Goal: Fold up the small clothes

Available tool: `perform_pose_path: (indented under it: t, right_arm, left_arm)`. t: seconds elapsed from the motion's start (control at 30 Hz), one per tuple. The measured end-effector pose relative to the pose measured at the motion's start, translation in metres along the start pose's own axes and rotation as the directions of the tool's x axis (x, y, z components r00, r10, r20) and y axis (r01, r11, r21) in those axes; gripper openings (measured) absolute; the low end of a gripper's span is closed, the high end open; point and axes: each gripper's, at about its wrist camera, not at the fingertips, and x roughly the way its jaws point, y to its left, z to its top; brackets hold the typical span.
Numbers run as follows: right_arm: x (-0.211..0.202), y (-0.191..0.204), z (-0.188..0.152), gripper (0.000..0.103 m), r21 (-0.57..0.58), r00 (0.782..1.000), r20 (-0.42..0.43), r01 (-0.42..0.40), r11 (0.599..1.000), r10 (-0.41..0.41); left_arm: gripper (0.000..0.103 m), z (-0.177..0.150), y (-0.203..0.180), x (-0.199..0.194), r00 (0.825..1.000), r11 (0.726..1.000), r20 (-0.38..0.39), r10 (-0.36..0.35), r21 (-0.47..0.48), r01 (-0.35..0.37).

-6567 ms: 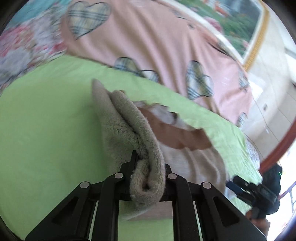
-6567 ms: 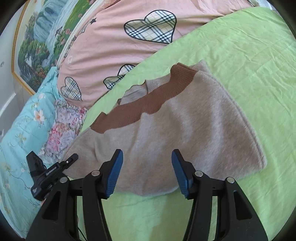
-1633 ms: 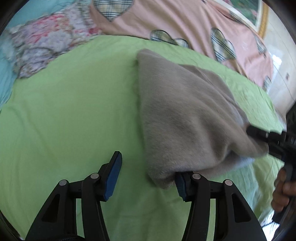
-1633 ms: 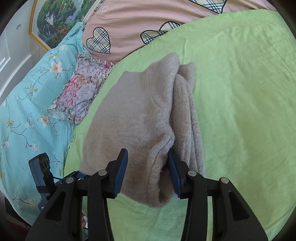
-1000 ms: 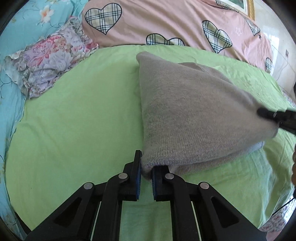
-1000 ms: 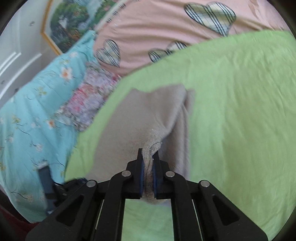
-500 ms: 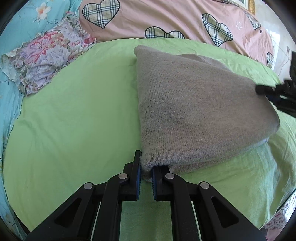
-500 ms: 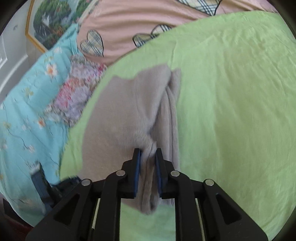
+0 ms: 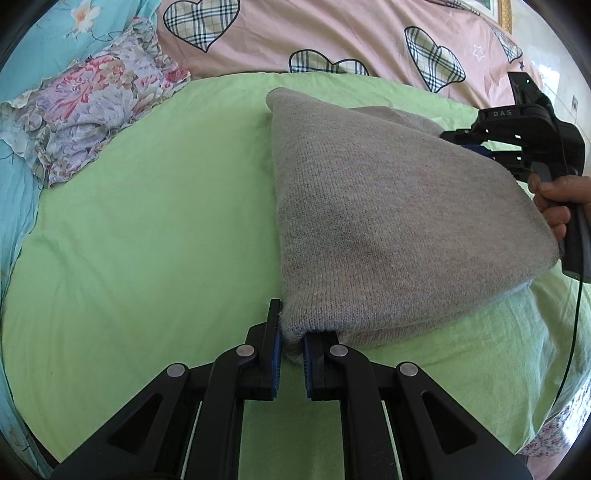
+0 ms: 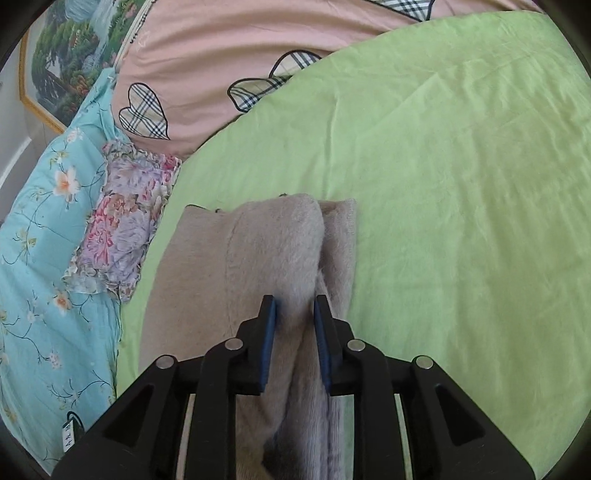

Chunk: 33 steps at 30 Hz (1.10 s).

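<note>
Left gripper (image 9: 291, 345): you're pinching the near corner of the folded grey sweater (image 9: 388, 221), pads pressed onto the knit. Sweater is lying folded on the green sheet (image 9: 147, 240), mid-bed, w/ the floral pillow (image 9: 92, 110) off to its left and the pink heart quilt (image 9: 332, 33) behind.

Right gripper (image 10: 293, 332): you're easing the jaws apart at the opposite end, a thick fold of the sweater sitting between the pads; they appear to be barely bearing on it. Your hand (image 9: 557, 199) is showing on the handle.

Risks, as judged: if you're pulling w/ the left while the right is letting go, the stacked layers could slide and the fold could spring open. Fuzzy knit could also be snagging on the right pads as you're backing off, dragging the top layer askew.
</note>
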Motion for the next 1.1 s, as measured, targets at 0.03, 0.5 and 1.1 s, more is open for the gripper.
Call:
perform_pose_path:
  t: [0.03, 0.5, 1.1]
  right_arm:
    - [-0.001, 0.003, 0.001, 0.022, -0.020, 1.000, 0.010, 0.004, 1.000, -0.004]
    - [0.027, -0.007, 0.017, 0.007, -0.125, 0.980, 0.023, 0.198, 0.972, -0.197]
    - [-0.055, 0.011, -0.100, 0.008, -0.065, 0.999, -0.039, -0.001, 0.998, -0.001]
  left_arm:
    - [0.008, 0.000, 0.000, 0.000, 1.000, 1.000, -0.001, 0.000, 0.000, 0.000]
    - [0.008, 0.004, 0.007, 0.005, 0.999, 0.999, -0.023, -0.028, -0.021, 0.028]
    - [0.008, 0.004, 0.002, 0.004, 1.000, 1.000, -0.020, -0.006, -0.012, 0.005]
